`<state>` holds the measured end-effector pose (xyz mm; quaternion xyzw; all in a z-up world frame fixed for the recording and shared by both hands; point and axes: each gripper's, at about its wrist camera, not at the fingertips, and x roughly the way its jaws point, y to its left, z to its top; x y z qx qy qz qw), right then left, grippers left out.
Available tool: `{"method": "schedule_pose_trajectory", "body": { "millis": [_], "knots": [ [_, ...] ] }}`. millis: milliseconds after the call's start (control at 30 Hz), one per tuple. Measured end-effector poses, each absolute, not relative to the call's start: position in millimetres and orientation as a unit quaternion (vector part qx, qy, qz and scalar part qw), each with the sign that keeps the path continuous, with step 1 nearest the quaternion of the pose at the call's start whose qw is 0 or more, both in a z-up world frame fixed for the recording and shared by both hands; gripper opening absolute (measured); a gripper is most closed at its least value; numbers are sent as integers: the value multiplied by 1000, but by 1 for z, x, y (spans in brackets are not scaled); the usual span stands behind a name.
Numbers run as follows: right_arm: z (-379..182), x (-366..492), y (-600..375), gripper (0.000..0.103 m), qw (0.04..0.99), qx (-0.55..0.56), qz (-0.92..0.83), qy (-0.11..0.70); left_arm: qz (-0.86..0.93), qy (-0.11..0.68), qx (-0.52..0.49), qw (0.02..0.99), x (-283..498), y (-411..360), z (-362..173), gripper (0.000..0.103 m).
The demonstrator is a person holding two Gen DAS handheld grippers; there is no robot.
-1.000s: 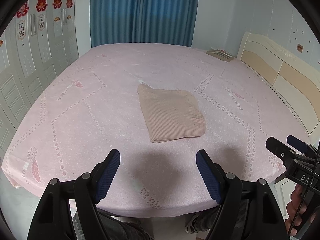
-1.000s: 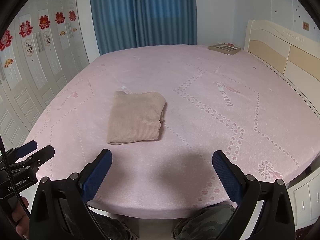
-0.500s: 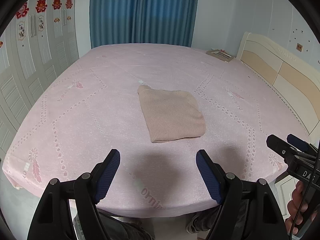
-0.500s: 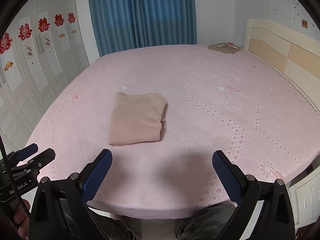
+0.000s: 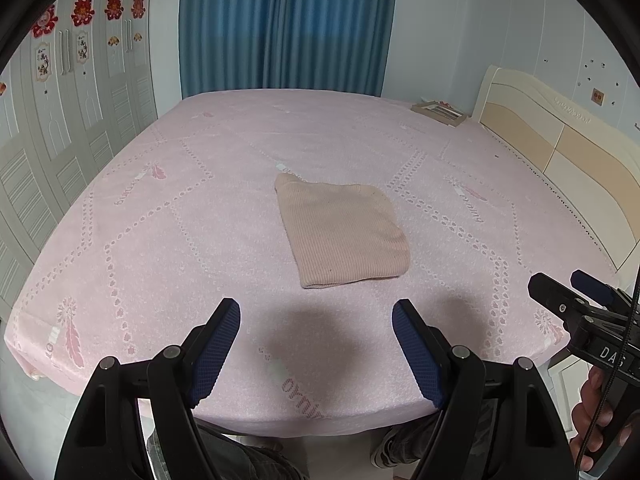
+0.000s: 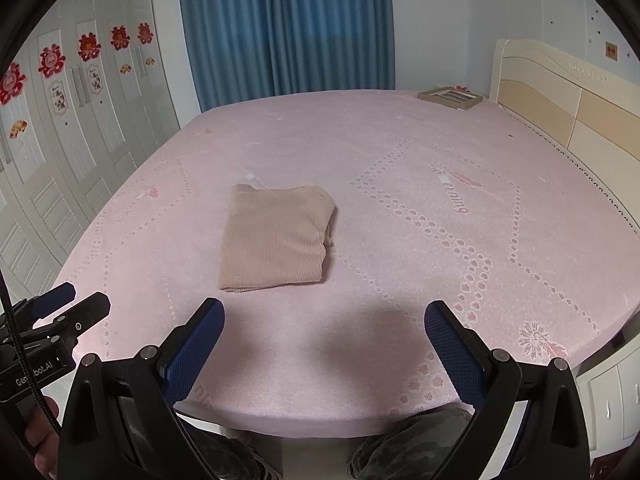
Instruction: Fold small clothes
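A: How are the two tools held?

B: Both tilt downward over the near edge of the pink bed. The left gripper has its blue pads spread wide with nothing between them, only bedsheet and a shadow below. The right gripper stands just as wide apart and is likewise empty.

A: Can each tool be seen from the other's camera?

B: Yes. In the left wrist view the right gripper pokes in from the right edge, with a hand wrapped round its handle. In the right wrist view the left gripper juts in at the lower left, also with fingers visible on its grip. The two tools sit side by side, well apart.

A: And the garment?

B: The beige knitted garment lies folded into a rough rectangle, flat on the bed. It is ahead of both tools and clear of the fingertips. From the left gripper it lies forward and slightly toward the right finger; from the right gripper it lies forward and toward the left finger. So it rests beyond the tips, roughly between the two tools. Neither gripper touches it.

A: Anything further out?

B: Past the garment a picture frame rests at the bed's far corner by the headboard, and blue curtains hang behind.
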<state>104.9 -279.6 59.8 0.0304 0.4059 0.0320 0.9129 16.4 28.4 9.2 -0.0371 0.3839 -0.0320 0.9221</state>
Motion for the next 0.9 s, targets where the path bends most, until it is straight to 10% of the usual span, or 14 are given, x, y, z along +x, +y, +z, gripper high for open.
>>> {"method": "schedule_pose_trajectory", "body": {
  "millis": [900],
  "knots": [
    [68,99,-285,99,915,38,37,399,-41,365,-39,929,12,34,23,81]
  ]
}}
